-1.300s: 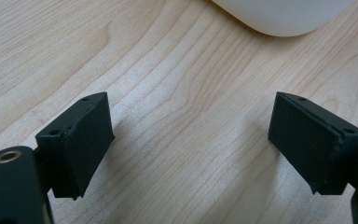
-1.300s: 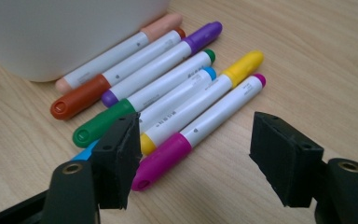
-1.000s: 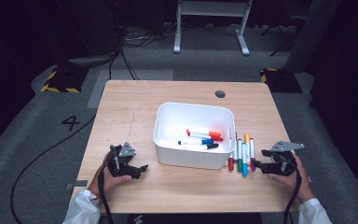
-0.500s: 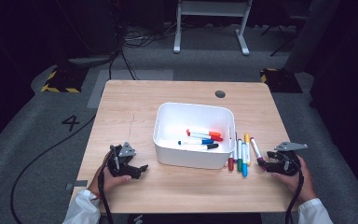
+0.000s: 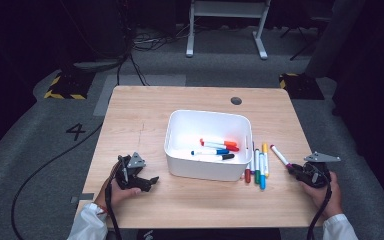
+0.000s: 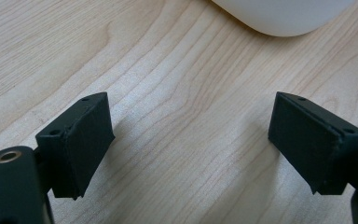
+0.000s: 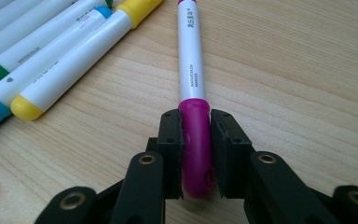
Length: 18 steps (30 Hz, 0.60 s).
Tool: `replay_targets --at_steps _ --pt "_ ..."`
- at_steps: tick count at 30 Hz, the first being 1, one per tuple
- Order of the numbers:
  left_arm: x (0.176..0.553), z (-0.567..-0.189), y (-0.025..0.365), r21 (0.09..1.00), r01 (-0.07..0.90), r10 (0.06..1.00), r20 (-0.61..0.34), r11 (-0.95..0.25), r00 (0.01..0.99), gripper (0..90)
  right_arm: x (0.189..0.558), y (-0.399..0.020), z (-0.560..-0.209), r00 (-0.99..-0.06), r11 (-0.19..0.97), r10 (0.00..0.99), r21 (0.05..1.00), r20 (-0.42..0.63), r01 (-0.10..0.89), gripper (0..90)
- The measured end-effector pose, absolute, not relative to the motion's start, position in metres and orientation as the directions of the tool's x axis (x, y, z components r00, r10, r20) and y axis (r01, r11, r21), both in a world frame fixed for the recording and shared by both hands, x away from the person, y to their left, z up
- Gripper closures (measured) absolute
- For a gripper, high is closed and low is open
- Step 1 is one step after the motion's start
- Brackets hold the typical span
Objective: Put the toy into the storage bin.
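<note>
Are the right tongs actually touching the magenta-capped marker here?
Touching. The right gripper view shows the right tongs closed on the magenta cap of the marker, both pads pressed against its sides with no gap.

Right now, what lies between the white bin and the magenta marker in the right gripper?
In the high view, four loose markers lie side by side between the white bin and the magenta marker clamped in the right gripper.

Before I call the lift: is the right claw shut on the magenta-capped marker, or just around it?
Shut on it. In the right gripper view the right claw has just closed, both pads pressing the cap of the magenta marker, no gap either side.
</note>
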State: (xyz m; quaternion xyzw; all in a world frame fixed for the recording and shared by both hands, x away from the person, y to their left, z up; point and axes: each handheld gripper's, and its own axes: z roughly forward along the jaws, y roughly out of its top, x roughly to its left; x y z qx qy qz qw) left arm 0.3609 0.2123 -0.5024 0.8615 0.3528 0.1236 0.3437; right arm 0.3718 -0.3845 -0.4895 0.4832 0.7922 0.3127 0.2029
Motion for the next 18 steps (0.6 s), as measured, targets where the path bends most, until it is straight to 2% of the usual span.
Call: replay_targets --at_steps 18 --pt "0.361 -0.502 0.212 0.679 0.525 0.694 -0.032 -0.512 0.719 13.9 0.370 -0.391 -0.474 -0.481 0.286 0.876 0.760 0.041 0.584 75.4"
